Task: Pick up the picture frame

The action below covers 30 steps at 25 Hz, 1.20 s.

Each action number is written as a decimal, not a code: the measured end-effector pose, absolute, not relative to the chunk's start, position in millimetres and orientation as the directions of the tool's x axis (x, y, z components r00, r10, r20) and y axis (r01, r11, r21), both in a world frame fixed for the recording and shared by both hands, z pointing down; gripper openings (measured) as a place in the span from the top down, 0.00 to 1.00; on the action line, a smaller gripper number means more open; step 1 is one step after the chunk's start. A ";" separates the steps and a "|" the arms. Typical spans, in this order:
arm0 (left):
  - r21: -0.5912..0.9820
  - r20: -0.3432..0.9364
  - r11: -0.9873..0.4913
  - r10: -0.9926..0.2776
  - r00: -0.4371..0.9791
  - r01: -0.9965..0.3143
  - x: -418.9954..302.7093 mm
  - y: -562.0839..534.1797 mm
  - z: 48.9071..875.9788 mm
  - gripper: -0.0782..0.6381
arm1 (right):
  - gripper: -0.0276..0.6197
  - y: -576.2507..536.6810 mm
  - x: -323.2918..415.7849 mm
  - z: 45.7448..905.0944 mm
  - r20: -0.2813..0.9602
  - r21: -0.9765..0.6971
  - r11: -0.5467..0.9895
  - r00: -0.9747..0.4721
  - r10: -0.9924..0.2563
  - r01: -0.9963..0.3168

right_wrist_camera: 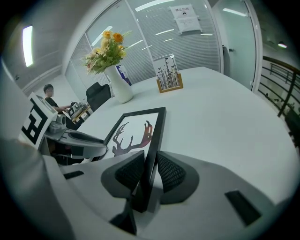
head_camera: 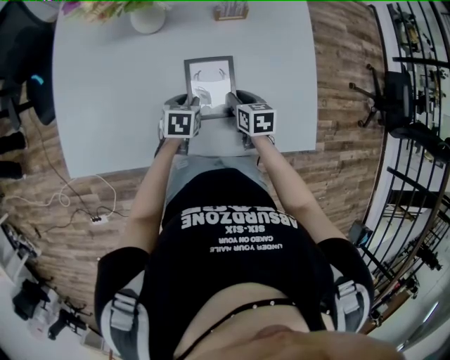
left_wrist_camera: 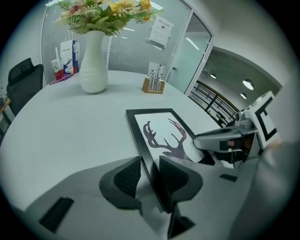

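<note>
The picture frame (head_camera: 209, 76) is black with a dark antler print and rests near the front of the grey table (head_camera: 105, 105). My left gripper (head_camera: 184, 105) has its jaws pressed on the frame's left edge (left_wrist_camera: 140, 140) near the close corner. My right gripper (head_camera: 239, 104) is shut on the frame's right edge (right_wrist_camera: 157, 136) in the same way. In the left gripper view, the left gripper (left_wrist_camera: 151, 176) straddles the black edge, with the right gripper (left_wrist_camera: 225, 140) across the print. In the right gripper view, the right gripper (right_wrist_camera: 151, 174) pinches the edge. Whether the frame has left the table I cannot tell.
A white vase of flowers (head_camera: 148, 17) (left_wrist_camera: 93, 65) (right_wrist_camera: 119, 86) and a small wooden card holder (head_camera: 230, 10) (left_wrist_camera: 153, 84) (right_wrist_camera: 169, 80) stand at the table's far side. A black office chair (head_camera: 28, 70) is at the left; black railings (head_camera: 415, 140) are at the right.
</note>
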<state>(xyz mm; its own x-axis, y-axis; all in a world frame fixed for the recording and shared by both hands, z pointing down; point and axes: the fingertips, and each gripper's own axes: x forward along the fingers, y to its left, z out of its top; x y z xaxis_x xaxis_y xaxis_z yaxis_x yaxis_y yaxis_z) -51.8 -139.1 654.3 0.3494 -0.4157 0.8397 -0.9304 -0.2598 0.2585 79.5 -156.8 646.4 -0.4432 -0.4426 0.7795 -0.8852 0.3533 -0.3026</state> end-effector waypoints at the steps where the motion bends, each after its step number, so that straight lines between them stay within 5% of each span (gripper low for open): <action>1: 0.260 0.831 -0.264 -0.428 0.355 -0.929 -51.4 -138.9 653.6 0.70 | 0.80 -157.2 79.9 645.2 0.782 -0.303 0.347 -0.440 -0.442 -0.888; 30: 0.261 0.810 -0.277 -0.458 0.365 -0.925 -49.4 -135.0 628.1 0.72 | 0.81 -154.2 79.4 620.5 0.763 -0.270 0.345 -0.418 -0.493 -0.899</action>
<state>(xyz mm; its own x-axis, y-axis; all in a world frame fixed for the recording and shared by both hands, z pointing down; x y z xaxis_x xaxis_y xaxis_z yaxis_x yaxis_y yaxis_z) -49.4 -135.0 628.1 0.3654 -0.4578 0.8105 -0.9249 -0.2768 0.2607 79.4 -154.2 620.5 -0.4184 -0.4932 0.7626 -0.8989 0.3451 -0.2700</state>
